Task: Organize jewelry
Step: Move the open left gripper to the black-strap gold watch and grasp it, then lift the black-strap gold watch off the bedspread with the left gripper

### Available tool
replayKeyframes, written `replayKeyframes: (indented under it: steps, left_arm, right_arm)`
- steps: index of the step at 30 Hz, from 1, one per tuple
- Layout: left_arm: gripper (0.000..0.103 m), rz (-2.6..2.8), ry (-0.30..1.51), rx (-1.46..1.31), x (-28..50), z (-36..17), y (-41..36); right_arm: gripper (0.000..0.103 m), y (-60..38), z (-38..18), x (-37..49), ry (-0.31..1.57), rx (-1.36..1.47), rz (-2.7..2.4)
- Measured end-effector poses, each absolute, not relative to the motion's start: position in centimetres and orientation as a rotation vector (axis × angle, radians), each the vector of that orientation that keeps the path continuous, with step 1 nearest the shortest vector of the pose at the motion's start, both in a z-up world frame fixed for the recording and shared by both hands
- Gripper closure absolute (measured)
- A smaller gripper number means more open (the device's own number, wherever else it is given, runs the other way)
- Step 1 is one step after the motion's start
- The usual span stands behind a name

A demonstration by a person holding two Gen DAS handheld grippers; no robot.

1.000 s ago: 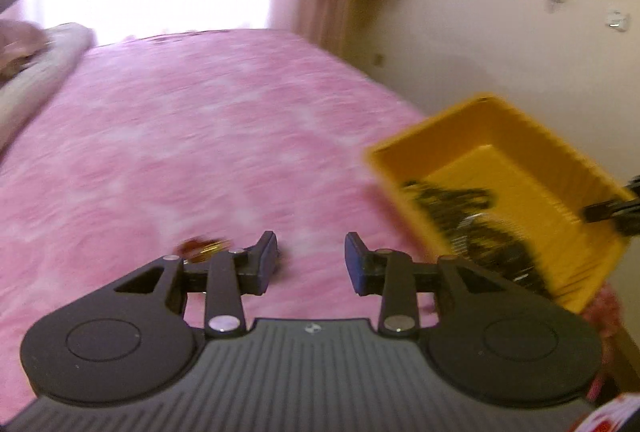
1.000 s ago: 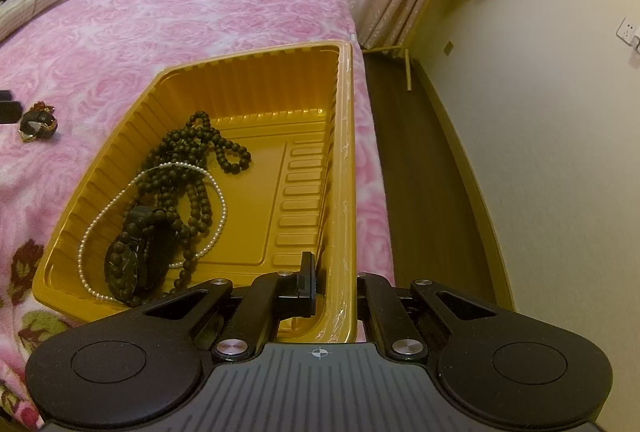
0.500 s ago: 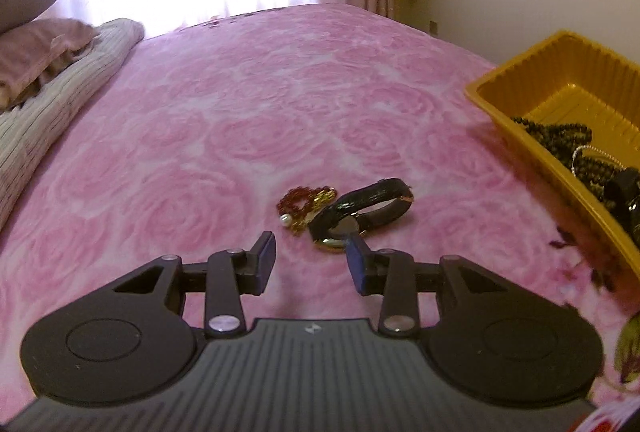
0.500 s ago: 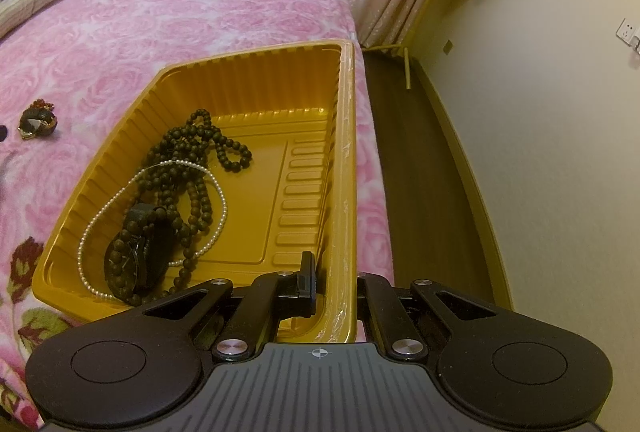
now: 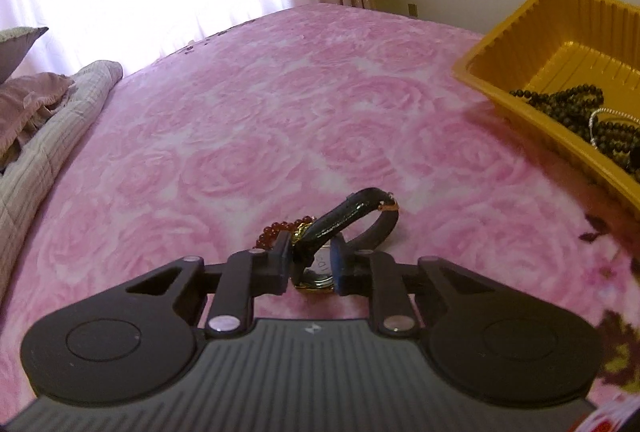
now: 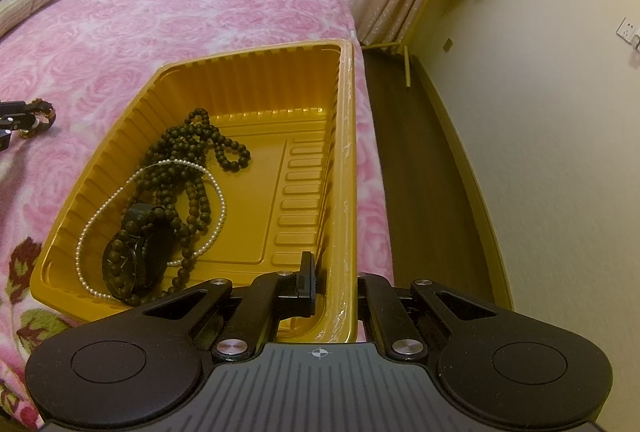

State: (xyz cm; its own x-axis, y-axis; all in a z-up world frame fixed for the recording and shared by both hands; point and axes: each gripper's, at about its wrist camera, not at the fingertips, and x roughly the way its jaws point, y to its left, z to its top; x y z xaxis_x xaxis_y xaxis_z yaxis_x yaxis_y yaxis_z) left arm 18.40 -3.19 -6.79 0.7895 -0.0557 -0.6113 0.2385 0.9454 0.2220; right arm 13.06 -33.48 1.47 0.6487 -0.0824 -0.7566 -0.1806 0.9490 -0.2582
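Observation:
My left gripper (image 5: pixel 311 264) is shut on a black-strapped, gold-cased watch (image 5: pixel 348 218) that rests on the pink bedspread. A red bead bracelet (image 5: pixel 276 230) lies just behind the watch. My right gripper (image 6: pixel 334 282) is shut on the near right wall of the yellow tray (image 6: pixel 344 160), one finger inside, one outside. The tray holds a dark bead necklace (image 6: pixel 192 156), a pearl strand (image 6: pixel 216 208) and a black watch (image 6: pixel 136 260). The tray also shows at the right of the left wrist view (image 5: pixel 520 72). The left gripper's tip appears at the left edge of the right wrist view (image 6: pixel 16 116).
The pink rose-patterned bedspread (image 5: pixel 280 112) spreads around. Pillows and a folded quilt (image 5: pixel 44 120) lie at the far left. The bed edge drops to a dark floor (image 6: pixel 424 168) beside a cream wall right of the tray.
My left gripper swung from the tray side to the watch, moved up to it and closed on it. The right gripper and the tray have stayed still.

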Motion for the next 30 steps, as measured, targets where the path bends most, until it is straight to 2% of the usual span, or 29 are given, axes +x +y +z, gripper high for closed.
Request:
replayKeyframes:
  steps: [7, 17, 30]
  left_arm:
    - [0.094, -0.148, 0.650, 0.190, 18.1, -5.7, -1.7]
    - [0.095, -0.133, 0.620, 0.119, 15.5, -3.0, -0.4]
    - [0.095, -0.178, 0.652, 0.074, 13.9, -2.6, -1.5]
  right_arm:
    - [0.098, -33.5, 1.5, 13.1, 0.867, -0.326, 0.057]
    - [0.098, -33.6, 1.4, 13.1, 0.866, -0.325, 0.058]
    - [0.098, -33.6, 1.4, 13.2, 0.866, -0.325, 0.059]
